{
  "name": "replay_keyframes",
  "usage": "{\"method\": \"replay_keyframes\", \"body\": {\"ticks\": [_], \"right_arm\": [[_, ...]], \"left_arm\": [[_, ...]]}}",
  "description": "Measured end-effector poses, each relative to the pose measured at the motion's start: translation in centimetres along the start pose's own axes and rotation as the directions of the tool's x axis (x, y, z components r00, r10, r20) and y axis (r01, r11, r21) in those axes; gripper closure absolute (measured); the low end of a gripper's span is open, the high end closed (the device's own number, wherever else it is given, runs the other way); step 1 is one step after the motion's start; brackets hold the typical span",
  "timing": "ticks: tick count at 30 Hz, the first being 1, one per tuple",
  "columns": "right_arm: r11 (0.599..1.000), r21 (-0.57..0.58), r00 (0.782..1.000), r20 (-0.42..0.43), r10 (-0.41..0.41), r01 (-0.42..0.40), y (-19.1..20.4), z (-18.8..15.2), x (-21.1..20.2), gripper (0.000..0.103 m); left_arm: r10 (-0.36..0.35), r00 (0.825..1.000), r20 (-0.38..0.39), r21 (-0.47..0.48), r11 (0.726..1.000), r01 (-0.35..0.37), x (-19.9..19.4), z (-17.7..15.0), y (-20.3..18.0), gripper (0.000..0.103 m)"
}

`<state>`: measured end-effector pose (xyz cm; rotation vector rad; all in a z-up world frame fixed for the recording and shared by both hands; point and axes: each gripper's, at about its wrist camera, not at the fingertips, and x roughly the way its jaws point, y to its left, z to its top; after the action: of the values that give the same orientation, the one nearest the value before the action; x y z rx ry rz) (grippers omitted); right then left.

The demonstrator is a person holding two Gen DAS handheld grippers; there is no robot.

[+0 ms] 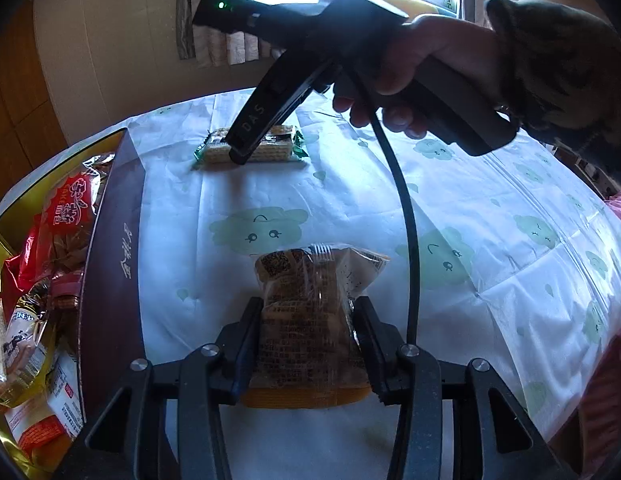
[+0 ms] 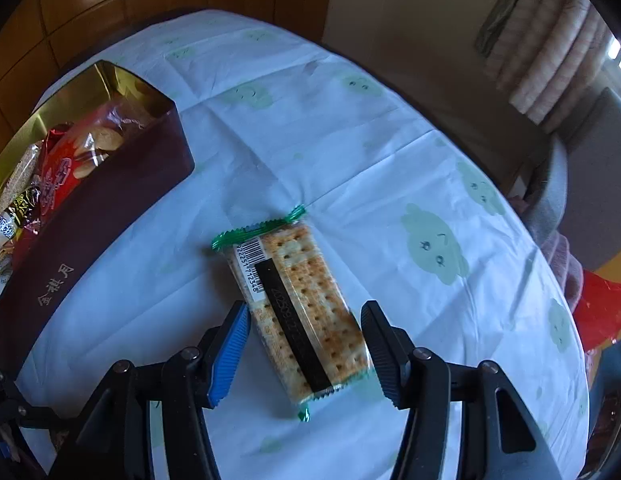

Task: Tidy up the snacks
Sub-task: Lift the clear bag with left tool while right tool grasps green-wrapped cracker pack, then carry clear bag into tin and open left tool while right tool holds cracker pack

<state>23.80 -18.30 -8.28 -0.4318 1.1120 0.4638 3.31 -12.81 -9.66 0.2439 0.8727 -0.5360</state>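
My left gripper is shut on a clear packet with a brown and orange cake inside, low over the tablecloth. Further back lies a green-edged packet of square crackers, and the right gripper, held by a person's hand, reaches down onto it. In the right wrist view the cracker packet lies flat on the cloth between the jaws of the right gripper, which stand open with gaps on both sides. A maroon box with a gold lining holds several snack packets at the left.
The maroon box stands left of the crackers. A black cable hangs from the right gripper across the white tablecloth with green cloud prints. A grey chair and something red are beyond the table's right edge.
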Motion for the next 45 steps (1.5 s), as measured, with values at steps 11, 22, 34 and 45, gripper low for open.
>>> {"method": "replay_keyframes", "body": {"ticks": [11, 22, 34, 45], "right_arm": [[0.979, 0.198, 0.999, -0.015, -0.042, 0.044, -1.5, -6.0, -3.0, 0.056], [0.87, 0.464, 0.985, -0.037, -0.168, 0.166, 1.4, -19.3, -9.6, 0.056], [0.8, 0.58, 0.979, 0.02, -0.202, 0.153, 2.4, -22.8, -9.1, 0.054], [0.791, 0.577, 0.964, 0.027, -0.266, 0.202, 3.6, -23.0, -9.2, 0.054]], "left_arm": [[-0.004, 1.0, -0.006, -0.017, 1.0, 0.004, 0.1, 0.2, 0.2, 0.056], [0.009, 1.0, -0.022, -0.033, 0.999, -0.01, 0.3, 0.5, 0.2, 0.056], [-0.007, 1.0, 0.014, -0.046, 0.999, 0.008, -3.4, 1.5, -0.3, 0.061], [0.056, 0.986, 0.158, -0.227, 0.974, -0.019, -12.7, 3.7, 7.2, 0.061]]}}
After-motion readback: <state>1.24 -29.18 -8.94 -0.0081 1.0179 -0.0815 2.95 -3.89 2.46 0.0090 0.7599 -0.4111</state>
